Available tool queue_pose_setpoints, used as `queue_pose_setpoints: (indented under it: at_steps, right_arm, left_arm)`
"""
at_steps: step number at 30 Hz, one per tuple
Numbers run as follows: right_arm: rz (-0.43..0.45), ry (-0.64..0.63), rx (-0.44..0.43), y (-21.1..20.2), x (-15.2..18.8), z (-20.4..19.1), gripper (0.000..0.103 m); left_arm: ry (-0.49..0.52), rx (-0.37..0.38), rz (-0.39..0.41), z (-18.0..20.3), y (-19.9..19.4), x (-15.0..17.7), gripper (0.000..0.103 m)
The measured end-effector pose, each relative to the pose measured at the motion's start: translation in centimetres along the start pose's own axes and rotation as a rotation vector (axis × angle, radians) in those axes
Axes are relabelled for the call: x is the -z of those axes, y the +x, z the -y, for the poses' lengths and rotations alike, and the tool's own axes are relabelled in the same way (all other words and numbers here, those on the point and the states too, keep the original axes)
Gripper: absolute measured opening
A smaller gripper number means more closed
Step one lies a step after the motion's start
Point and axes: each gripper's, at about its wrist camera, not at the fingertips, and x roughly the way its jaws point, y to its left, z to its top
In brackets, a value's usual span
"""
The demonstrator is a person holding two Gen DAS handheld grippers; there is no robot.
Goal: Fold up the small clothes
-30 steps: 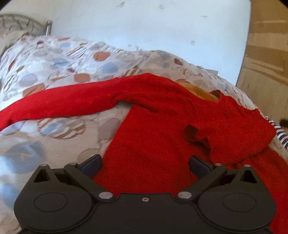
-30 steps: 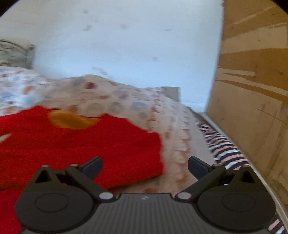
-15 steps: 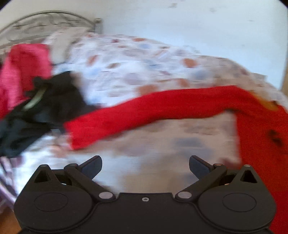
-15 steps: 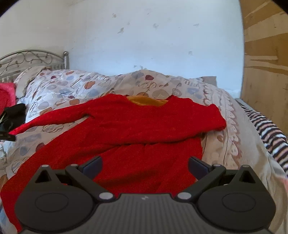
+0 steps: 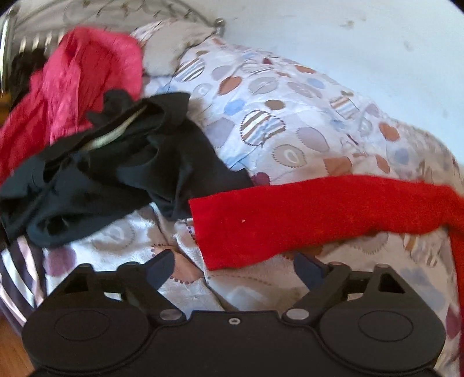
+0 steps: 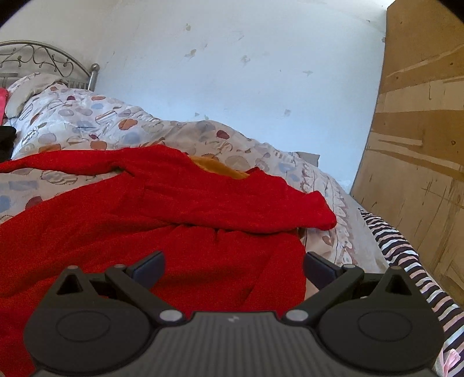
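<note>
A red knit sweater lies spread on the patterned bedspread, its orange inner collar showing at the neck. One sleeve is folded across its chest; the other sleeve stretches out to the left, its cuff end just ahead of my left gripper. The left jaws are closing with the cuff's lower edge just ahead of them, pads not pressing on cloth. My right gripper hovers open over the sweater's lower body, near its right edge.
A crumpled black garment and a pink one are heaped left of the sleeve cuff, by the metal headboard. Striped fabric runs along the bed's right side beside a wooden panel. A white wall lies behind.
The left gripper swept left from the sweater's body along the outstretched sleeve to its cuff, and its jaws narrowed a little. The right gripper swung left and now sits closer to the sweater's body.
</note>
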Motion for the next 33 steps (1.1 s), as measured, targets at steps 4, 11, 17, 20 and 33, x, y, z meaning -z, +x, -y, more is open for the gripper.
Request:
queue_pose_setpoints:
  at_steps: [4, 11, 17, 20, 33]
  right_arm:
    - [-0.008, -0.001, 0.003, 0.3, 0.2, 0.1, 0.103]
    - [-0.014, -0.021, 0.005, 0.5, 0.2, 0.0, 0.103]
    - [-0.016, -0.023, 0.004, 0.5, 0.2, -0.1, 0.103]
    - [-0.015, -0.022, 0.004, 0.5, 0.3, -0.1, 0.103]
    - [0.006, 0.02, -0.022, 0.3, 0.6, 0.8, 0.103]
  left_arm:
    - [-0.134, 0.052, -0.037, -1.6, 1.0, -0.1, 0.081]
    - [-0.298, 0.077, -0.097, -3.7, 2.7, -0.1, 0.046]
    - [-0.242, 0.029, -0.095, -3.0, 2.4, -0.9, 0.011]
    - [-0.191, -0.004, -0.084, -2.4, 1.9, -1.5, 0.005]
    - [-0.05, 0.019, 0.036, 1.1, -2.1, -5.0, 0.0]
